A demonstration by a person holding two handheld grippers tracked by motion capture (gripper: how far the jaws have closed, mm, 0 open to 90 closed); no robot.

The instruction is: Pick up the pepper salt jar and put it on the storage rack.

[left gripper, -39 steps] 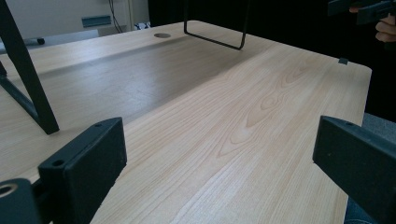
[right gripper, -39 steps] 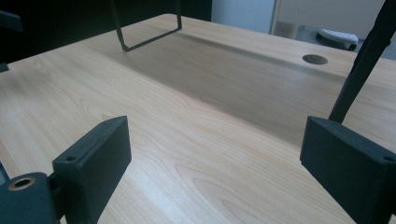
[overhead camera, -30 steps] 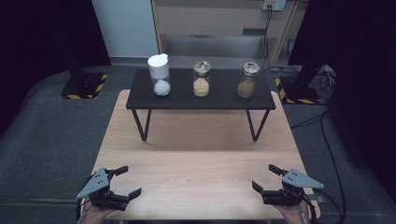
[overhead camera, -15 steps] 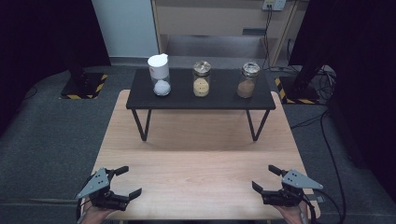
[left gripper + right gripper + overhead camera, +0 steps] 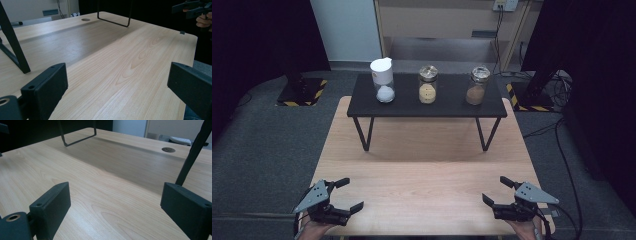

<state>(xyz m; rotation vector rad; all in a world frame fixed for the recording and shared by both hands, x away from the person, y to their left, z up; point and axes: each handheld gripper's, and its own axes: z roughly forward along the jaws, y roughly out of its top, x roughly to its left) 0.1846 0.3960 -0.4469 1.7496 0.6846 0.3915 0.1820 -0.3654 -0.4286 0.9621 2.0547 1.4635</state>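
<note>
Three jars (image 5: 428, 85) on black shelf (image 5: 447, 106): white, yellow, brown contents. Both tongs apart, empty.

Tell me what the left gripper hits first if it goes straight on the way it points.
Probably nothing soon: the left gripper, jaws open, points across bare wooden table; the black stand's leg sits off to one side.

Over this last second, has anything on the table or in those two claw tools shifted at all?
Nothing has visibly changed. The left gripper and the right gripper rest at the near edge of the wooden table, jaws apart with nothing between them. The white-lidded jar, the yellow-filled jar and the brown-filled jar stand in a row on the black shelf, as before.
</note>
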